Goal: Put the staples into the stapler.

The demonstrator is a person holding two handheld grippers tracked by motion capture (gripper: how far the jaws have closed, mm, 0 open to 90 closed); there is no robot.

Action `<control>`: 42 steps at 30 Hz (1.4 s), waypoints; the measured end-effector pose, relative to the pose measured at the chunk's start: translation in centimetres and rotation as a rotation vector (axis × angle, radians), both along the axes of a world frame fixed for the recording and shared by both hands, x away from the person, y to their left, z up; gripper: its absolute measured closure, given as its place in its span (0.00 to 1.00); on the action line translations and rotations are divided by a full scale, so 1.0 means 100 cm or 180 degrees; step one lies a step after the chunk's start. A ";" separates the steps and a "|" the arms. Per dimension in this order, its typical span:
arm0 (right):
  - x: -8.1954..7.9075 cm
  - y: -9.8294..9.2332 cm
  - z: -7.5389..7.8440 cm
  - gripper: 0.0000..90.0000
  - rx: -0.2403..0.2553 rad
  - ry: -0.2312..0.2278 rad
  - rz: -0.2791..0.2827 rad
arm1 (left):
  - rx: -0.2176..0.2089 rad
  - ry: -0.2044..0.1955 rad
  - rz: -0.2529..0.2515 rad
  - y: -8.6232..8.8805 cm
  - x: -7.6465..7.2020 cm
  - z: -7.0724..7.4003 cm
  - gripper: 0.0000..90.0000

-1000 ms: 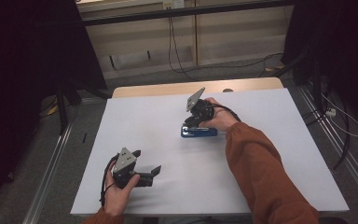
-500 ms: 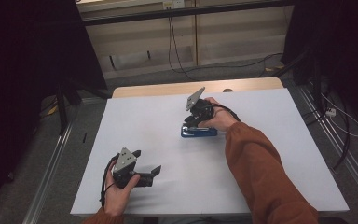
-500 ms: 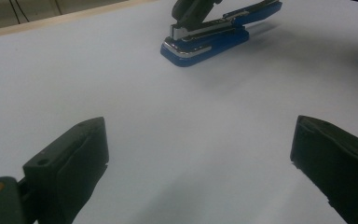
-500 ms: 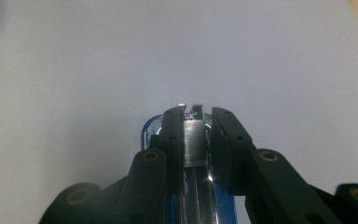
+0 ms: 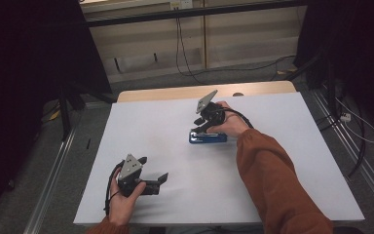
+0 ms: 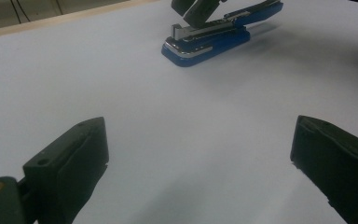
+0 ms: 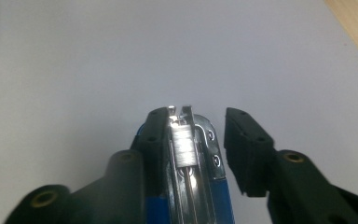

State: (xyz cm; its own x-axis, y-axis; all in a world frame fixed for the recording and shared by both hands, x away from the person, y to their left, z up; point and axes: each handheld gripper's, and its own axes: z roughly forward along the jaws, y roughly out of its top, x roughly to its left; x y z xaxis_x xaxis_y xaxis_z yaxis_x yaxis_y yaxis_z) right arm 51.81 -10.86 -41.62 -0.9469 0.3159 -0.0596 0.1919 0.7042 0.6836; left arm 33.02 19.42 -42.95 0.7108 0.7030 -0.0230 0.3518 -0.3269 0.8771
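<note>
One stapler point(image 5: 208, 137), two hand-held grippers point(image 5: 146, 174)

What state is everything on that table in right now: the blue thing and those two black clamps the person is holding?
Stapler: lying on the white table, top arm raised, staple channel exposed.
Right gripper: jaws just been opening; stapler between them, one jaw against its side, the other apart.
Left gripper: jaws wide open, nothing between them, low over the table.

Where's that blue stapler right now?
In the high view the blue stapler lies on the white table, right of centre, under the right gripper, whose just-opening jaws straddle it; one pad stands clear.
</note>
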 end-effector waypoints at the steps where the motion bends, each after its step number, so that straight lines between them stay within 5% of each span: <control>1: 0.000 -0.001 -0.002 0.61 0.0002 0.0013 -0.0021 | 0.0010 -0.0004 0.0001 0.000 0.000 0.000 0.05; 20: -0.016 -0.024 -0.005 0.16 0.0496 0.0150 -0.0923 | 0.0008 0.0008 0.0009 0.001 0.001 0.000 0.05; 28: -0.026 -0.036 -0.006 0.10 0.0624 0.0067 -0.1117 | 0.0004 0.0010 0.0018 0.001 0.001 0.000 0.05; 33: -0.031 -0.042 -0.004 0.06 0.0795 -0.0002 -0.1542 | 0.0013 0.0004 0.0031 0.001 0.001 0.000 0.05; 42: -0.047 -0.056 -0.005 0.06 0.0922 -0.0188 -0.1855 | -0.0017 0.0030 0.0036 0.003 0.002 -0.001 0.05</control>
State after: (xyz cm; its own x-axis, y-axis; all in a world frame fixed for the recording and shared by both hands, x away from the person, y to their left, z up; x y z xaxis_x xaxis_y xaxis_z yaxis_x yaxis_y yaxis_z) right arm 47.13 -16.42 -42.13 -0.6134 0.7876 0.0583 0.4428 0.2819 0.8511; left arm 33.19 19.69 -43.07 0.7025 0.7109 -0.0334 0.3636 -0.3181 0.8756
